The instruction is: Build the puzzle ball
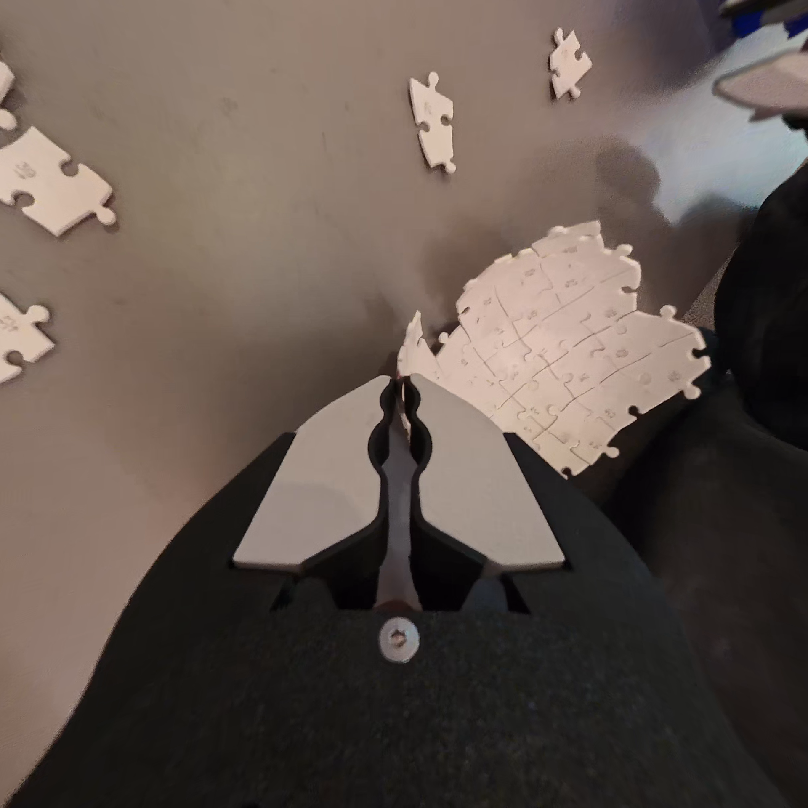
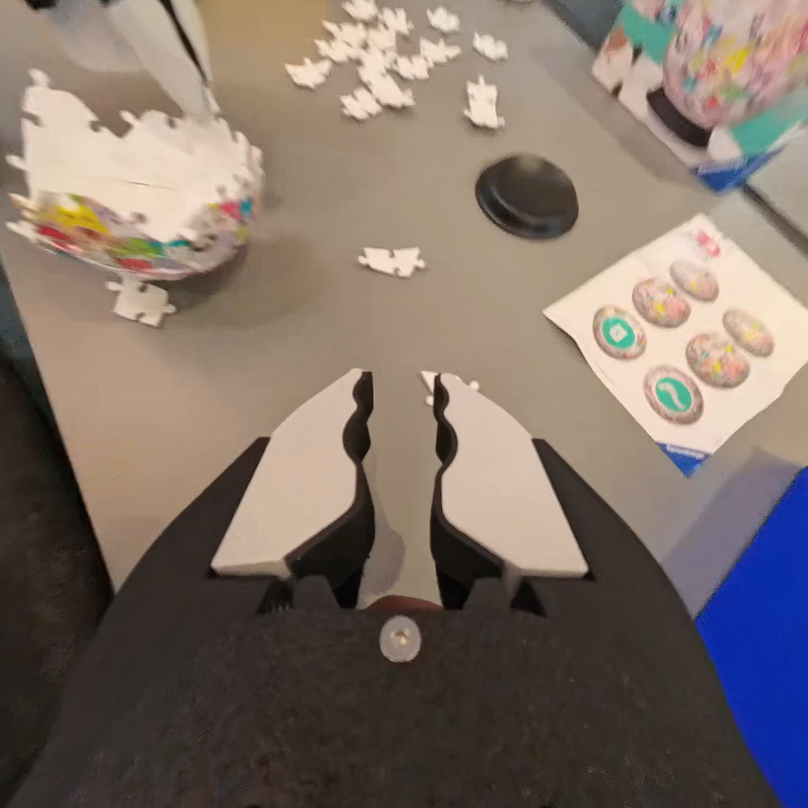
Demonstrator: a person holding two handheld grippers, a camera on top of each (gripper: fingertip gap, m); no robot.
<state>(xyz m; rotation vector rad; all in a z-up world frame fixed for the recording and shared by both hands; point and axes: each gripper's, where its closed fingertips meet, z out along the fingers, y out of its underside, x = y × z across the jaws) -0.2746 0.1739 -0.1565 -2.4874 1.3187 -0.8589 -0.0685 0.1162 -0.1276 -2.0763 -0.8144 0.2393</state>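
On the grey counter (image 2: 306, 350) | my left hand-held gripper (image 1: 400, 387) clenched on the half-built white puzzle-ball shell (image 1: 568, 350) rim | right hand-held gripper (image 2: 404, 380) released, empty | risk: pinched edge flexes, joints pop apart

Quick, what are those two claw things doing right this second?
Left gripper: closed, pinching the edge of the half-built puzzle ball.
Right gripper: open, holding nothing, above the table.
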